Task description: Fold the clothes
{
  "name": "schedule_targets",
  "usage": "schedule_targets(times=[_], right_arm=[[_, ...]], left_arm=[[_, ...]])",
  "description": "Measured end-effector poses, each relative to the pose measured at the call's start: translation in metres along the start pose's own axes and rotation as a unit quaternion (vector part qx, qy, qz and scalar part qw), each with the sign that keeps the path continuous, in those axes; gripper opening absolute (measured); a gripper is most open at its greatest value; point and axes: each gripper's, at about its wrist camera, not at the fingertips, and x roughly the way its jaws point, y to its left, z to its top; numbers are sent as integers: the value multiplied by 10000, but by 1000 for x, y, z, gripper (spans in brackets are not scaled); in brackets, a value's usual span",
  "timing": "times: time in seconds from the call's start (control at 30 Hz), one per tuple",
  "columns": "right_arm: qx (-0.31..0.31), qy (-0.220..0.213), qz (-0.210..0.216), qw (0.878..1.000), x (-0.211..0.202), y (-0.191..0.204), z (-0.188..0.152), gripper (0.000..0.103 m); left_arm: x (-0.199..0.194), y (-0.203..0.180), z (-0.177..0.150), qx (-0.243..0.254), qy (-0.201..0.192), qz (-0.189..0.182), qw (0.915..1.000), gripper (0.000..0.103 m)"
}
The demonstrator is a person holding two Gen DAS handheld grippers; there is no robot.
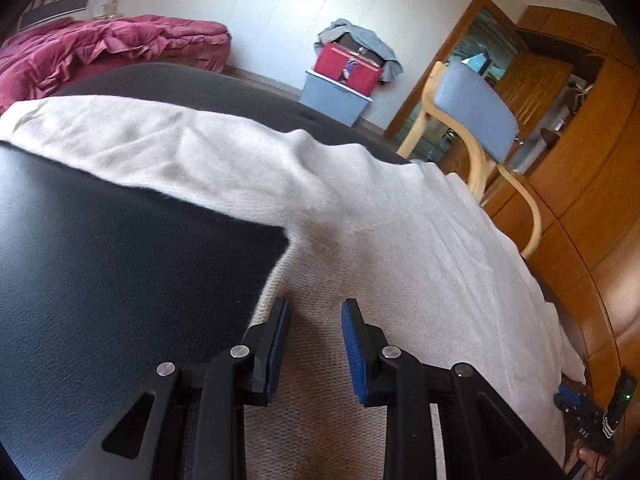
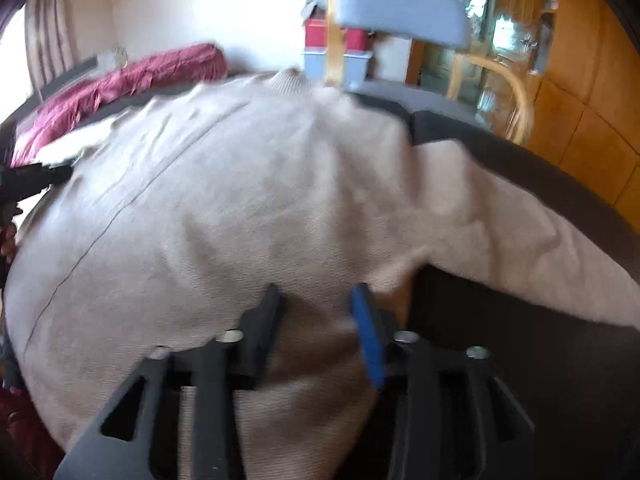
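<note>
Two grippers over one beige sweater [image 2: 248,208], spread flat on the black table [image 1: 100,280] with sleeves out, ready for folding. Left gripper [image 1: 316,344]: jaws narrowly apart, empty, above the side edge. Right gripper [image 2: 318,320]: jaws partly open, holding nothing, near the armpit.

Daylight is filling the room, brightest on the far white wall [image 1: 248,12]. The black tabletop [image 1: 100,280] is giving back a soft sheen. The left wrist view is staying sharp; the right wrist view is smearing with motion blur, softening the beige sweater [image 2: 248,200]. Fisheye curvature is bending both views, corners darkening into black.
</note>
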Motion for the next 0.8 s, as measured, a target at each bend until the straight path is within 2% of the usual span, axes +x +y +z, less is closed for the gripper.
schedule_targets(times=[0.03, 0.1, 0.13, 0.27, 0.3, 0.4, 0.47, 0.5, 0.6, 0.8], right_arm=[[182, -34, 54, 9998, -1, -7, -1, 54], [413, -188, 176, 9988, -6, -15, 2, 54], [442, -308, 161, 9984, -9, -17, 7, 53], [260, -658, -285, 9971, -14, -23, 46, 53], [195, -665, -440, 9966, -10, -26, 55, 53], [84, -575, -1406, 9884, 7, -54, 79, 53], [376, -318, -1813, 9822, 20, -90, 86, 53], [539, -173, -1905, 9801, 26, -107, 86, 53], [869, 135, -1908, 9777, 40, -143, 75, 53], [1767, 39, -1916, 9654, 26, -179, 56, 54]], left_arm=[[-2, 0, 0, -29, -3, 68, 10000, 27], [1, -23, 15, 330, -107, 378, 9987, 27], [2, -35, 23, 558, -239, 349, 9975, 27], [24, -62, 58, 885, -595, 590, 9925, 27], [36, -65, 65, 863, -594, 636, 9925, 27], [67, -58, 80, 666, -421, 704, 9944, 27], [80, -44, 82, 322, -197, 630, 9973, 27], [87, -38, 83, 147, -83, 592, 9981, 27], [84, -30, 82, -25, -137, 454, 9989, 27], [83, -26, 81, -125, -158, 327, 9993, 27]])
